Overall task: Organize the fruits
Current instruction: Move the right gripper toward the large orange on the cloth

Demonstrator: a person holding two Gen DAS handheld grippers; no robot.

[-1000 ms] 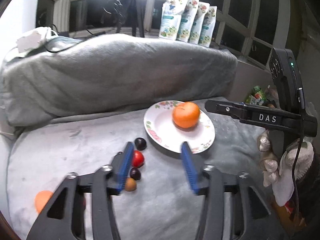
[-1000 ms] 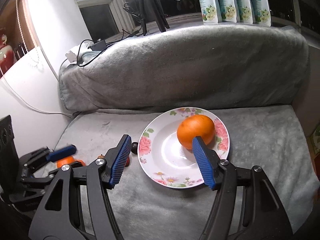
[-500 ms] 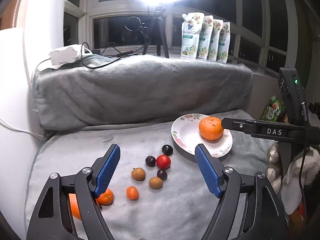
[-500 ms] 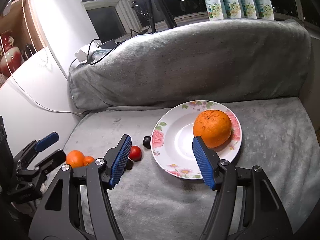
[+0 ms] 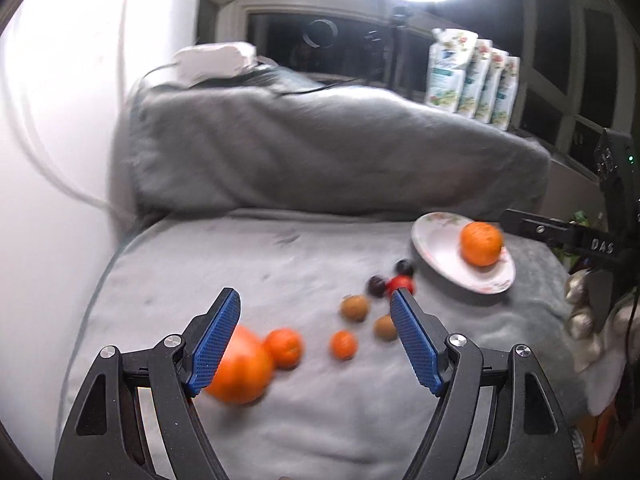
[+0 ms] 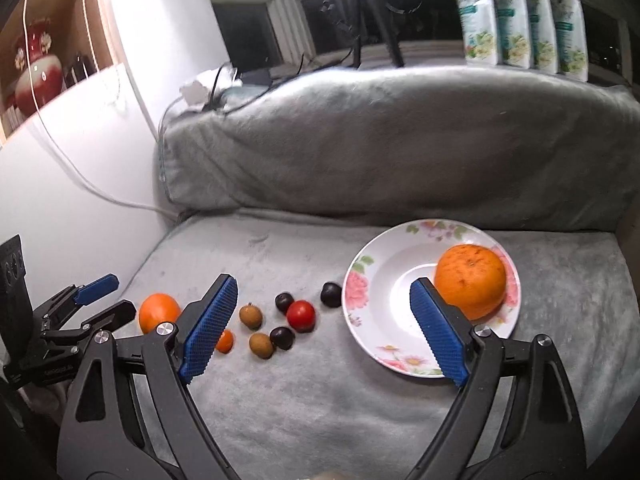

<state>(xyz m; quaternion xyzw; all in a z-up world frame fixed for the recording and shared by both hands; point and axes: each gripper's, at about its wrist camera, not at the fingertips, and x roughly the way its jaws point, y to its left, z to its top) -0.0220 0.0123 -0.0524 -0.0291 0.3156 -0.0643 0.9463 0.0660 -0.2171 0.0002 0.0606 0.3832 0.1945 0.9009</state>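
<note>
A floral white plate (image 6: 372, 280) (image 5: 434, 248) on the grey blanket holds one large orange (image 6: 470, 280) (image 5: 480, 243). Left of it lie small fruits: a red tomato (image 6: 301, 315) (image 5: 401, 282), dark plums (image 6: 331, 294), brown kiwis (image 6: 251, 316) (image 5: 354, 307), small tangerines (image 5: 343, 345) and a big orange (image 5: 242, 372) (image 6: 159, 312). My left gripper (image 5: 316, 342) is open and empty, above the loose fruit, its left pad beside the big orange. My right gripper (image 6: 324, 330) is open and empty, between fruit and plate.
A rolled grey cushion (image 6: 400, 140) backs the blanket. Pouches (image 6: 520, 16) stand on the windowsill behind it. A white wall (image 5: 48, 160) with a cable lies at the left. The left gripper shows in the right wrist view (image 6: 84, 304), the right gripper in the left wrist view (image 5: 560, 232).
The left view has swung left and back from the plate; the loose fruit and the big orange now sit between its fingers. The right gripper has drawn back and left. Both stay open.
</note>
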